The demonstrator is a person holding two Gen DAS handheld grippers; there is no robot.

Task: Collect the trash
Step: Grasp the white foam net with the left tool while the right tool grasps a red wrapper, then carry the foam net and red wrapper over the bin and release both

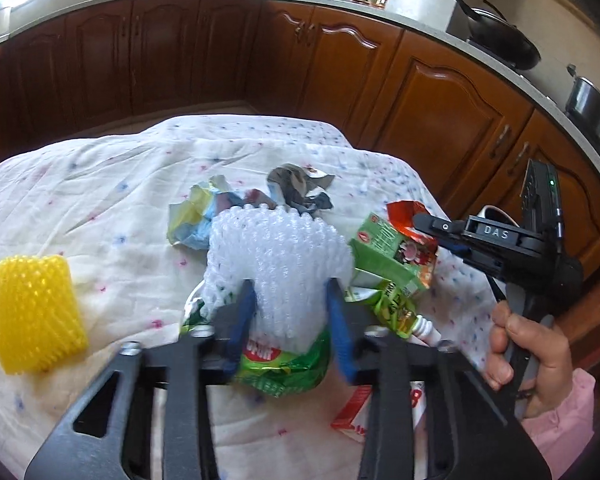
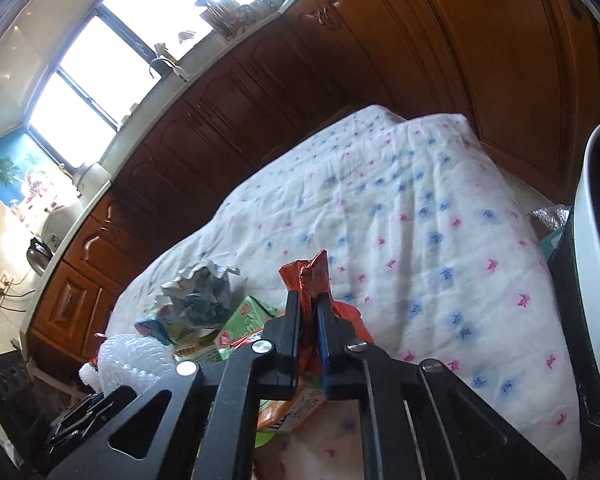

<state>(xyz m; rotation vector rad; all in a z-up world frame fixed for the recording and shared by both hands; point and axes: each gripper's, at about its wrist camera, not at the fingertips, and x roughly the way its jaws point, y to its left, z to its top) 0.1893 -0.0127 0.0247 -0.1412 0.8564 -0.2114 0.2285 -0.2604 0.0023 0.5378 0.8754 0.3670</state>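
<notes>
On a table under a flowered white cloth (image 1: pixel 100 184) lies a heap of trash. My left gripper (image 1: pixel 290 300) is shut on a white foam net sleeve (image 1: pixel 276 248), with its blue pads pressing both sides. The sleeve rests over a green wrapper (image 1: pixel 284 364). In the right wrist view my right gripper (image 2: pixel 310 308) is shut on a crumpled red wrapper (image 2: pixel 312 276). The left wrist view shows the right gripper (image 1: pixel 420 220) at the red wrapper (image 1: pixel 404 210), beside a green carton (image 1: pixel 392 256). Loose on the cloth are a yellow foam net (image 1: pixel 32 316), crumpled paper (image 1: pixel 196 216) and a grey wrapper (image 1: pixel 296 188).
A white-rimmed container (image 2: pixel 596 240) stands at the table's right edge. A red and white box (image 1: pixel 356 416) and a green spouted pouch (image 1: pixel 396 308) lie near me. A hand (image 1: pixel 532 360) holds the right gripper's handle. Brown kitchen cabinets (image 1: pixel 420 92) surround the table.
</notes>
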